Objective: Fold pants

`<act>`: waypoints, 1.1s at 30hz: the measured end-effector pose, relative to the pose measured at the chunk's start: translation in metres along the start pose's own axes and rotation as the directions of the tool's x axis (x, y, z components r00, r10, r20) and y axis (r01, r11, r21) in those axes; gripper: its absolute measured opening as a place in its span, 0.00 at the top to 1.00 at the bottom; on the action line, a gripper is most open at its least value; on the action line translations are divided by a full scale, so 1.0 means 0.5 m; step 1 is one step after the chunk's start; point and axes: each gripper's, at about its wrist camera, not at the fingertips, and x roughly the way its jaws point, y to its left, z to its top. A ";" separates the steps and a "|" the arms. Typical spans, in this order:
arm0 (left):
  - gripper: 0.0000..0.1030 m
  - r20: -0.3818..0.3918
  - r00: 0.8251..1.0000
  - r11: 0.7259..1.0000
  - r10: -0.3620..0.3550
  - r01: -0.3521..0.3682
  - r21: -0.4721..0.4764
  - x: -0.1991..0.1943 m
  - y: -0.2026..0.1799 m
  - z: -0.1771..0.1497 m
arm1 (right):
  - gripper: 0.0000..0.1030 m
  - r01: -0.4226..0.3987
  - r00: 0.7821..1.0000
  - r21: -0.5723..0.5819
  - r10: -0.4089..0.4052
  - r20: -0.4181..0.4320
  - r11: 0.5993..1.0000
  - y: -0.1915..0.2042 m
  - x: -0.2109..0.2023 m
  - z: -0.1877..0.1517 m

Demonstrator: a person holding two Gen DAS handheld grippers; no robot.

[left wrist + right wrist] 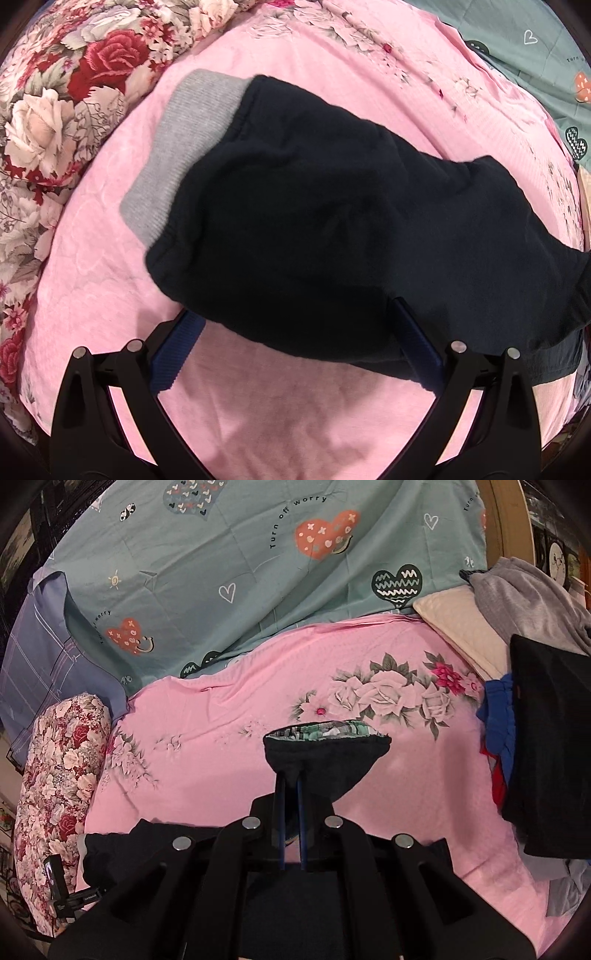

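Note:
Dark navy pants with a grey ribbed cuff lie across the pink bedsheet in the left wrist view. My left gripper is open, its blue-padded fingers spread wide; the pants' near edge drapes over both tips. In the right wrist view my right gripper is shut on a fold of the pants, held above the sheet, the plaid lining showing at its top edge. More dark cloth hangs below that gripper.
A floral rolled quilt lies at the left. A teal heart-print cover lies at the back. A pile of clothes and a cream pillow sit at the right.

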 end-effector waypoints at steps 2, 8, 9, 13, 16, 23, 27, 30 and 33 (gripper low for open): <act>0.03 0.003 1.000 1.000 0.007 -0.007 0.006 0.001 -0.002 0.003 | 0.95 0.005 1.000 0.016 -0.005 -0.002 1.000 -0.023 -0.016 -0.016; 0.03 -0.004 1.000 1.000 0.008 -0.008 0.009 0.003 -0.005 0.011 | 0.95 -0.009 1.000 0.082 0.010 -0.010 0.997 -0.093 -0.043 -0.086; 0.03 -0.006 1.000 1.000 0.008 -0.008 0.006 0.004 -0.005 0.013 | 0.95 -0.008 1.000 0.098 0.010 -0.018 0.995 -0.106 -0.039 -0.102; 0.03 -0.009 1.000 1.000 0.016 -0.016 0.007 0.008 -0.010 0.019 | 0.95 -0.013 0.998 0.149 0.023 -0.065 0.989 -0.150 -0.012 -0.151; 0.03 -0.004 1.000 0.999 0.027 -0.026 0.017 0.009 -0.017 0.019 | 0.95 -0.017 0.997 0.179 0.031 -0.075 0.984 -0.175 -0.001 -0.173; 0.03 -0.014 1.000 1.000 0.021 -0.021 0.007 0.013 -0.016 0.021 | 0.95 -0.025 0.996 0.207 0.043 -0.081 0.978 -0.211 -0.001 -0.227; 0.03 -0.013 1.000 1.000 0.024 -0.024 0.006 0.015 -0.016 0.026 | 0.95 -0.019 0.992 0.230 0.046 -0.115 0.973 -0.227 0.007 -0.266; 0.03 -0.017 1.000 1.000 0.022 -0.021 0.004 0.018 -0.012 0.027 | 0.91 0.013 0.985 0.186 0.019 -0.172 0.982 -0.224 0.027 -0.285; 0.03 -0.015 1.000 1.000 0.023 -0.022 0.012 0.014 -0.009 0.026 | 0.84 0.094 0.976 0.062 -0.079 -0.202 0.994 -0.199 0.031 -0.284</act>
